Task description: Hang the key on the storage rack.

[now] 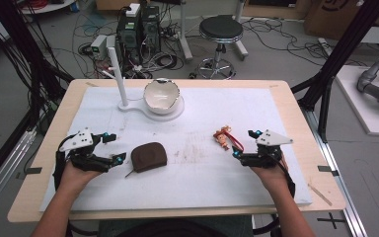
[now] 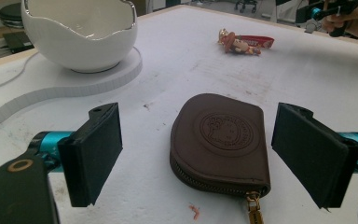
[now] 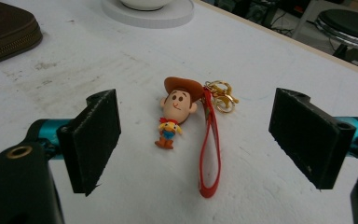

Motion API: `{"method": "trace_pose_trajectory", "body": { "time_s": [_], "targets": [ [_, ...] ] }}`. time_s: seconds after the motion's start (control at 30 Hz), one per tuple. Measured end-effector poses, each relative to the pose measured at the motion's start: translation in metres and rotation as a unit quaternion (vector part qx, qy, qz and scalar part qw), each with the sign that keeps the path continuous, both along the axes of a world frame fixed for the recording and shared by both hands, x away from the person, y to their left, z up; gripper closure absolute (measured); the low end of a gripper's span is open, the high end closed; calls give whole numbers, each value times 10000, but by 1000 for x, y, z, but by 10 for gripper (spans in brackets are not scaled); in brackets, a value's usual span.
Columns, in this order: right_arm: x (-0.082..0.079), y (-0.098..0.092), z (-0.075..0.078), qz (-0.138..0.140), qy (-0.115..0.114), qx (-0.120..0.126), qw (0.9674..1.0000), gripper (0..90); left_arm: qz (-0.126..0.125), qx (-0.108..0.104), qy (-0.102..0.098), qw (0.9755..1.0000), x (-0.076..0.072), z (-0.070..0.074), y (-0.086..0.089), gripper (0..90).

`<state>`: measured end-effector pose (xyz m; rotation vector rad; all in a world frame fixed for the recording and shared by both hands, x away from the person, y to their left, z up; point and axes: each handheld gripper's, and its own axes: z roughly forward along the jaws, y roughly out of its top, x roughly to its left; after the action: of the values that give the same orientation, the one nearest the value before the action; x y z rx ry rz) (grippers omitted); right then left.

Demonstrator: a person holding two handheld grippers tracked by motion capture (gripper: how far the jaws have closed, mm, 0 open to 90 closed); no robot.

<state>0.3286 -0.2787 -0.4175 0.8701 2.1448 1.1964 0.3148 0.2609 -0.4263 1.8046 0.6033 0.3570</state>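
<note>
A brown zip pouch point(image 1: 149, 156) point(image 2: 221, 140) lies flat on the white mat, its zip pull toward me. My left gripper point(image 1: 114, 147) point(image 2: 209, 158) stands open just left of it, jaws wide and empty. A small cowboy keychain figure point(image 1: 222, 138) point(image 3: 177, 109) with a red strap point(image 3: 209, 149) and gold clasp point(image 3: 221, 95) lies right of centre. My right gripper point(image 1: 244, 144) point(image 3: 209, 140) is open just right of it, nothing between its jaws. In the right gripper view the figure lies ahead of the jaws.
A white egg-shaped bowl point(image 1: 162, 95) point(image 2: 81, 32) sits on a round white base point(image 1: 175, 112) at the mat's far side, with a white upright post point(image 1: 117, 74) beside it. The mat point(image 1: 202, 173) covers a wooden table point(image 1: 296, 113). A stool point(image 1: 220, 30) and cables lie beyond.
</note>
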Motion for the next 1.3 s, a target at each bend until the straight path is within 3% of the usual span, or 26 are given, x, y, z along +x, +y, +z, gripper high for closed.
{"method": "trace_pose_trajectory", "body": {
  "time_s": [0.33, 0.57, 0.77, 1.1, 1.17, 1.3],
  "targets": [
    [23, 27, -9, 295, 291, -146, 9990, 165, -88, 127, -7, 9999, 0, 0, -4, 161],
    [36, 46, -20, 518, 614, -470, 9957, 165, -92, 109, 9, 9999, 1, -1, -3, 161],
    [48, 49, -28, 439, 926, -595, 9930, 168, -71, 103, 15, 9999, 1, -1, -1, 161],
    [57, 51, -35, 422, 1024, -639, 9918, 174, -81, 127, 29, 9999, 1, -2, -2, 161],
    [62, 51, -36, 432, 1173, -671, 9899, 226, -81, 135, 34, 9999, 1, -2, -2, 161],
    [67, 55, -37, 397, 1186, -792, 9890, 240, -90, 171, 49, 9998, 1, -2, -3, 161]
  ]
}}
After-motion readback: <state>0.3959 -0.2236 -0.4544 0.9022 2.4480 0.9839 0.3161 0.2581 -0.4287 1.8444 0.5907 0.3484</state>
